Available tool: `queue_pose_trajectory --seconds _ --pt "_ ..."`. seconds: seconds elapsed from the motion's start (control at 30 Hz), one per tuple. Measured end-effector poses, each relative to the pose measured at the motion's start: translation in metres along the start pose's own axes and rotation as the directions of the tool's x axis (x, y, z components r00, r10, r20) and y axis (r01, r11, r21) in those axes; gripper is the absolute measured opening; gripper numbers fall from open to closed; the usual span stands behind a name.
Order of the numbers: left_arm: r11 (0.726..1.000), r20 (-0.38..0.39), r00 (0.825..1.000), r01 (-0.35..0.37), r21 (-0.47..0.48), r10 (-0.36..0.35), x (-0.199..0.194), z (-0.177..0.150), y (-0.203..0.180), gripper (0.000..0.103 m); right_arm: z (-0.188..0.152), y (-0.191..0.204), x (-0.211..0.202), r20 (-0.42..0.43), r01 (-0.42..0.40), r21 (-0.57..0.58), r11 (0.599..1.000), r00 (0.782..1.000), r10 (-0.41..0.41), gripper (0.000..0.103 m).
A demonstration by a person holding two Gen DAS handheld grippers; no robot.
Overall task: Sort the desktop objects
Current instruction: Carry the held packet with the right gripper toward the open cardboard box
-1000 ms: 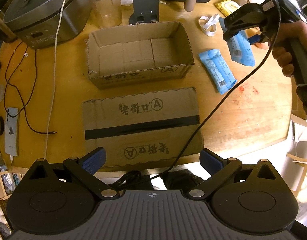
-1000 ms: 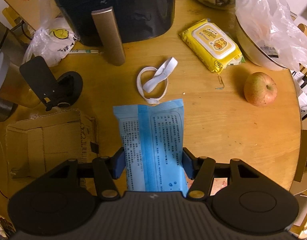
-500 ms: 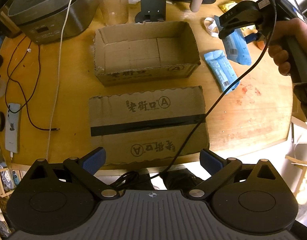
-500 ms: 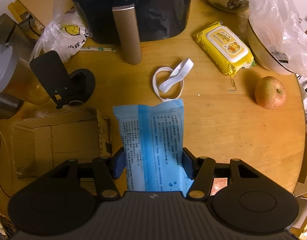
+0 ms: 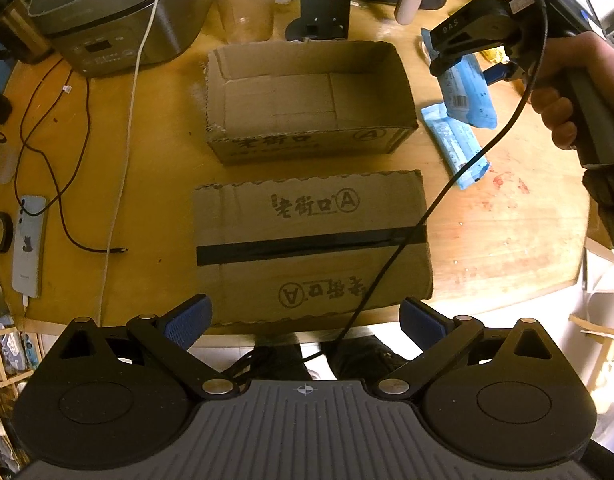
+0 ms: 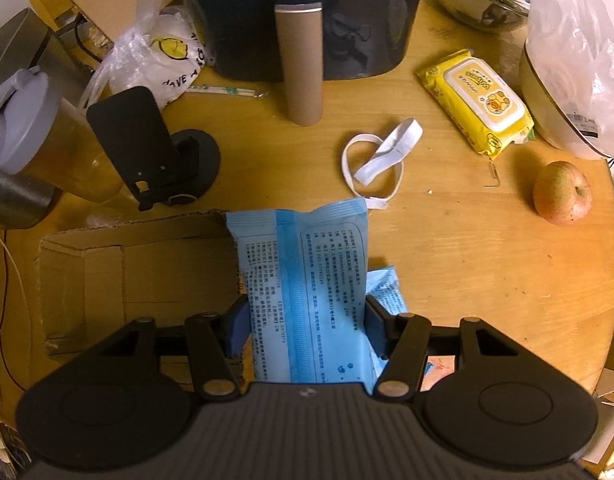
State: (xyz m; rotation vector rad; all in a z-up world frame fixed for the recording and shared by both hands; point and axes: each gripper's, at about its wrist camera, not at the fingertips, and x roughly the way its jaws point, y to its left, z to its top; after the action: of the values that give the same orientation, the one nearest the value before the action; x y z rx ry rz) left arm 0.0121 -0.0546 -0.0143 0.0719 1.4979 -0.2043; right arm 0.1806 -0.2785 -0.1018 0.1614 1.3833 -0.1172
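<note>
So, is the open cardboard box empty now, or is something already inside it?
Empty. The left wrist view shows only the bare bottom flaps of the open cardboard box; the blue packet is outside it, in the right gripper.

We see our left gripper (image 5: 305, 320) as a black body with a ribbed grey top plate bearing a small crosshair mark, two round black discs at its sides, and black link arms pinned with silver screws. Its fingers (image 5: 189, 320) carry blue textured pads. Our right gripper (image 6: 305, 322) is built the same. A thin black cable (image 5: 391, 256) runs from it. Our right hand (image 5: 563, 92) ends in a dark sleeve (image 5: 605, 196).
</note>
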Motion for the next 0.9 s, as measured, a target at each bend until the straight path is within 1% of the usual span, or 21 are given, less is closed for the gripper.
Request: queue_pose_trajectory --seconds 0.9 --pt "1.000 -0.010 1.000 0.001 -0.020 -0.001 0.001 0.000 0.022 0.103 0.002 0.033 0.006 -0.007 -0.010 -0.002 1.000 1.000 0.010 0.056"
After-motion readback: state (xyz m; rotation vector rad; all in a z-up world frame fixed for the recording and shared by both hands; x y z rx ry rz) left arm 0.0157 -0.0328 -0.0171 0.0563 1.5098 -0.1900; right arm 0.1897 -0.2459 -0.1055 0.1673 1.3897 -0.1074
